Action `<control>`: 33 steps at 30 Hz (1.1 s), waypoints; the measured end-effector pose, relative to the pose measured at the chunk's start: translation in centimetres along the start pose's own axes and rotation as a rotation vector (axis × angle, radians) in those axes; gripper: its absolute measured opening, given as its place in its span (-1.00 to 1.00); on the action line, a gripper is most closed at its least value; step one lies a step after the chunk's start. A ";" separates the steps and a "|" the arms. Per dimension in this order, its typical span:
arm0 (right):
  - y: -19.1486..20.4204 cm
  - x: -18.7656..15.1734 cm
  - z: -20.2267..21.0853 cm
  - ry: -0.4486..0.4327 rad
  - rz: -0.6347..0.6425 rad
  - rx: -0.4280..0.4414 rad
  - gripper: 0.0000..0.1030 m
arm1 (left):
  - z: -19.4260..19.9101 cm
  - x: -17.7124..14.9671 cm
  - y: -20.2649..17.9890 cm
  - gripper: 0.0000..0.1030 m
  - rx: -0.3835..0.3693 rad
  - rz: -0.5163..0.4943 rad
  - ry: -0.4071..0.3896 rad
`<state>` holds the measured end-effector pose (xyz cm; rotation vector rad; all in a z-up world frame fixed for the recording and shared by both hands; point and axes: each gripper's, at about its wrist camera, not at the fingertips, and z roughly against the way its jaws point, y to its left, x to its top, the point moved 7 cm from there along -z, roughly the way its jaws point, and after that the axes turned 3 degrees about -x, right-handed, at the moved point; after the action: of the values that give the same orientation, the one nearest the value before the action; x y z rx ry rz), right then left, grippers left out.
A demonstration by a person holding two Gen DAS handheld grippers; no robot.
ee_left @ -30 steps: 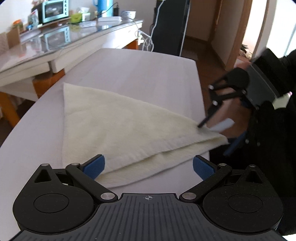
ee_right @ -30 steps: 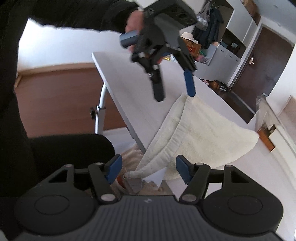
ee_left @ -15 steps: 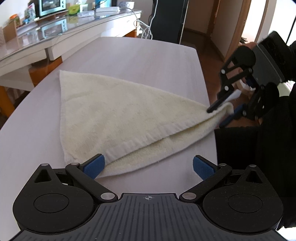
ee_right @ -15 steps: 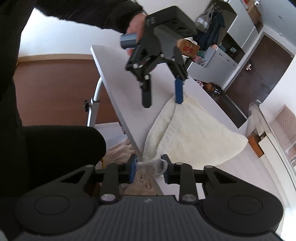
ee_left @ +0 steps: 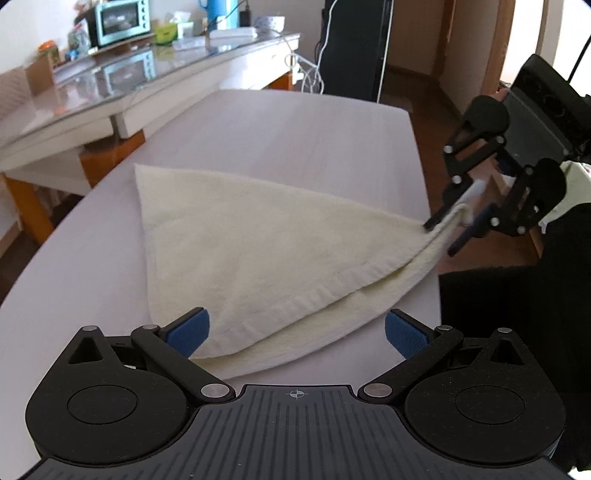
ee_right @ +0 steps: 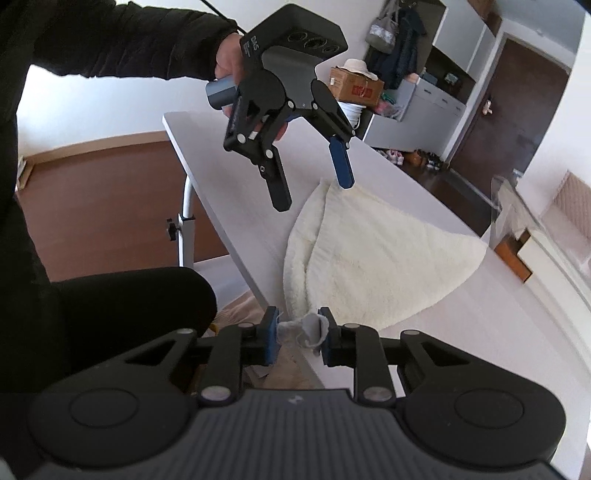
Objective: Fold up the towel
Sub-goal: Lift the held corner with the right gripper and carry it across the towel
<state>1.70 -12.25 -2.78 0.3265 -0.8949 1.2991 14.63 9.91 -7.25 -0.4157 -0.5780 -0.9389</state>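
Observation:
A cream towel (ee_left: 258, 251), folded once, lies on the white table (ee_left: 295, 133); it also shows in the right wrist view (ee_right: 384, 269). My right gripper (ee_right: 297, 332) is shut on the towel's corner at the table's edge; it shows in the left wrist view (ee_left: 448, 232) pinching that corner, slightly raised. My left gripper (ee_left: 295, 328) is open, its blue pads either side of the towel's near corner, just above it. In the right wrist view the left gripper (ee_right: 314, 192) hovers open over the towel's far corner.
A long counter (ee_left: 147, 85) with a toaster oven (ee_left: 118, 18) and small items stands to the left of the table. A black cabinet (ee_left: 354, 44) is at the back. The person's dark-clothed body (ee_right: 110, 314) is by the table edge. A cardboard box (ee_right: 356, 88) sits beyond.
My right gripper has closed on the towel's corner and lifted it slightly off the table edge. My left gripper has stayed open and shifted a little nearer the towel's other corner.

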 end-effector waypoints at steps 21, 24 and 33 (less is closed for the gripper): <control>-0.7 -1.2 0.9 0.046 0.051 -0.032 -0.43 | 0.9 -1.7 -1.9 1.00 0.035 0.021 -0.005; -0.6 -1.4 1.2 0.050 0.087 -0.054 -0.42 | 0.9 -1.8 -1.9 1.00 0.042 0.021 -0.010; 0.1 -0.8 2.3 0.037 0.196 -0.111 -0.52 | 0.8 -1.8 -2.1 1.00 0.052 0.015 -0.003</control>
<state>0.69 -14.32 -1.97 0.1298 -0.9818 1.4236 11.84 10.37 -7.62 -0.3741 -0.5999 -0.9071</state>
